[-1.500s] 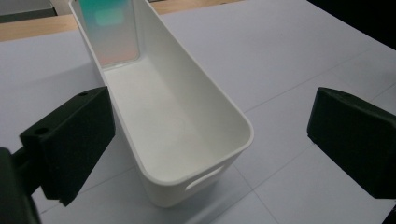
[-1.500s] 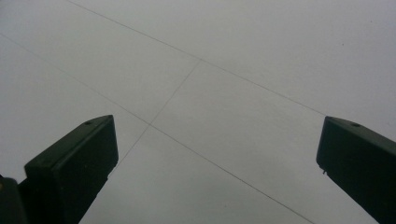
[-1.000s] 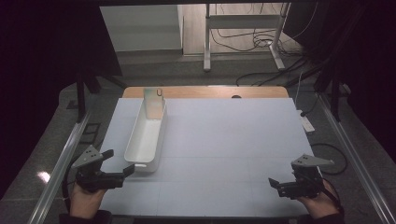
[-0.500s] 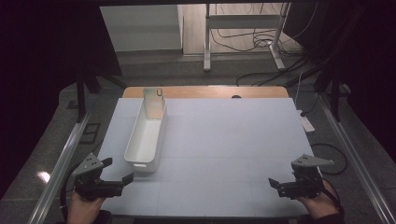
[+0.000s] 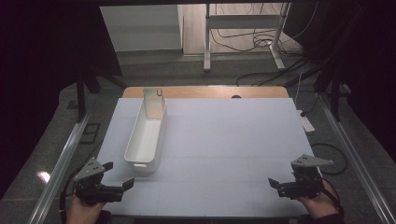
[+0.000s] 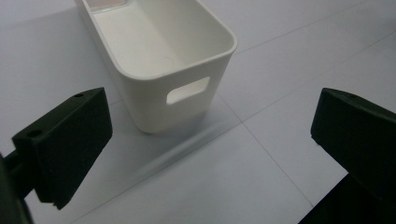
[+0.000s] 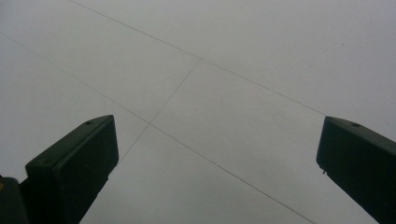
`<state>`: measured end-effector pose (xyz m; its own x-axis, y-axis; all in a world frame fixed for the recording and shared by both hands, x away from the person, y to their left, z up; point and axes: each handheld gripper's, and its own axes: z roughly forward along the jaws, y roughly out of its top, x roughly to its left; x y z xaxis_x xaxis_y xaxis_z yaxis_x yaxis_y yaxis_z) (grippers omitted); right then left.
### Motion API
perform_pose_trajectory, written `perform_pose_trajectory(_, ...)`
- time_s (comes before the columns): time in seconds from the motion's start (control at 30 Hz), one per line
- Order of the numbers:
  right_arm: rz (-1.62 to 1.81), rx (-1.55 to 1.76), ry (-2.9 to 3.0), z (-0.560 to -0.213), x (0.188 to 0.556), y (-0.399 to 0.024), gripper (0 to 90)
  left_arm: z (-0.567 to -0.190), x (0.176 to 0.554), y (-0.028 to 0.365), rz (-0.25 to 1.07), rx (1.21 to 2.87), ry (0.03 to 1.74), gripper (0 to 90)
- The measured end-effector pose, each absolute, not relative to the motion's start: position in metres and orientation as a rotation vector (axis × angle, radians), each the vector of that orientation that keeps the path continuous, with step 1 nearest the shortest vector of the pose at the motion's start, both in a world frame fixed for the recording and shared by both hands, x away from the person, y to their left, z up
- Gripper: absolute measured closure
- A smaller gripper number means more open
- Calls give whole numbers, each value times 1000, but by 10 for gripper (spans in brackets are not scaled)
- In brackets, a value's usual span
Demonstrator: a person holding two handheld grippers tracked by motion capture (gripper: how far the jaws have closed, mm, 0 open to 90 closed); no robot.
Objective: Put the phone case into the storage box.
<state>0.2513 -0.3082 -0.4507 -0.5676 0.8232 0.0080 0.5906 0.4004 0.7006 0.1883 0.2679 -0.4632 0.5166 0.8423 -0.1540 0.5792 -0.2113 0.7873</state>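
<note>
A long white bin lies lengthwise on the left half of the pale mat. A pale packet stands upright at its far end. My left gripper hovers at the near-left corner, just short of the bin's near end, jaws wide open and empty. In the left gripper view the bin's near wall with its handle slot is right ahead of the open left gripper. My right gripper is held at the near-right corner, open and empty. The right gripper looks down on bare mat.
A wooden table edge runs along the far side of the mat. Metal rails flank the table on both sides. A white strip lies on the floor off the right edge. Cables and a stand are beyond the table.
My left gripper has drawn back a little toward the near-left corner, away from the bin's near end. The right gripper has stayed put.
</note>
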Motion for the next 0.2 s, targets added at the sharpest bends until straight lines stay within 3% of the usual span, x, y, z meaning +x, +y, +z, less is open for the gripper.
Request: perform_pose_trajectory(0.2,954,1222,2324,-451,251,-308,0,-463,189,268,386,1911,1166,0)
